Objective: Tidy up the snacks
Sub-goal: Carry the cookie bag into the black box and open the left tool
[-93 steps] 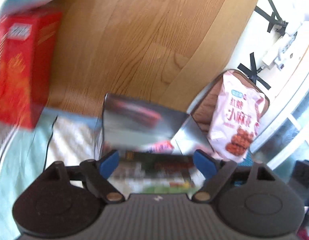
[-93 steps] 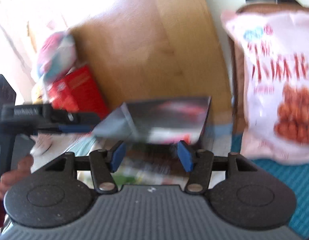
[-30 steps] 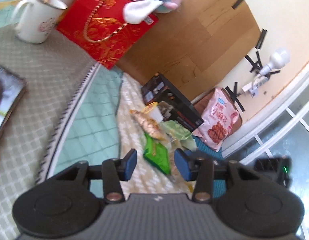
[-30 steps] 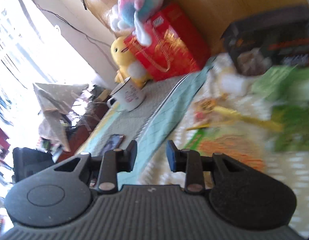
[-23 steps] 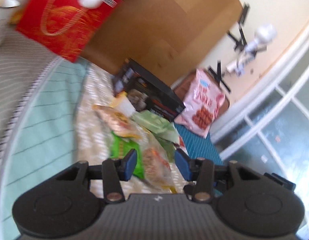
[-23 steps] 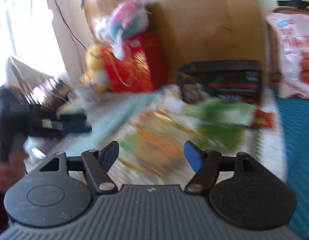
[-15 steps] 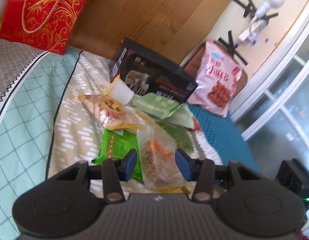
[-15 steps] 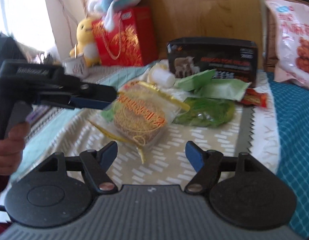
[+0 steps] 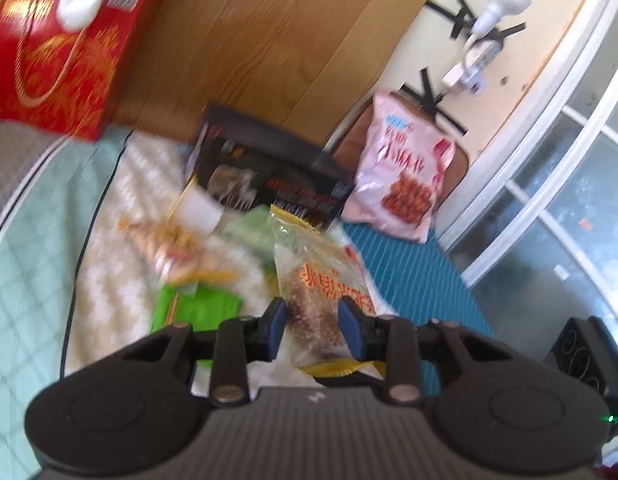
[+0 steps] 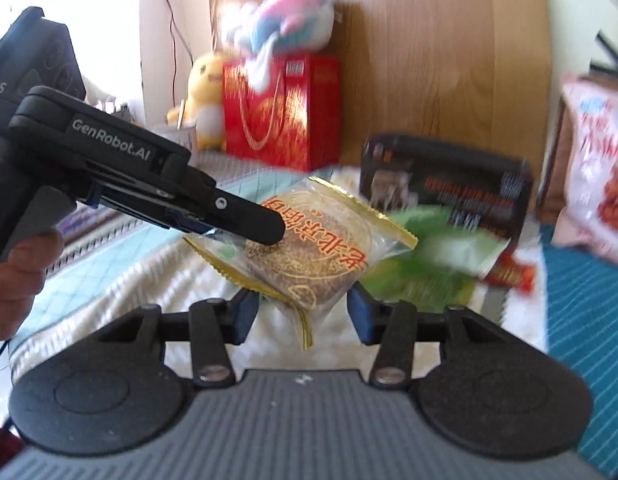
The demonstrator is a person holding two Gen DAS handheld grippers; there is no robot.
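Note:
A clear gold-edged packet with a round brown cake (image 9: 323, 284) is held off the bed between the fingers of my left gripper (image 9: 312, 322), which is shut on it. In the right wrist view the same packet (image 10: 309, 236) hangs from the left gripper (image 10: 265, 224), above and between the jaws of my right gripper (image 10: 301, 314), which is open and empty. More snacks lie on the bed: green packets (image 9: 193, 306), a yellow packet (image 9: 177, 240), a black box (image 9: 269, 180) and a pink bag (image 9: 401, 184).
A red gift bag (image 10: 281, 112), a plush toy (image 10: 281, 32) and a yellow duck toy (image 10: 203, 100) stand against the wooden headboard (image 9: 249, 40). A blue mat (image 9: 409, 276) lies at the right. A glass door (image 9: 569, 200) is beyond it.
My left gripper has closed on the cake packet and lifted it off the pile. My right gripper has moved in under the packet and narrowed a little.

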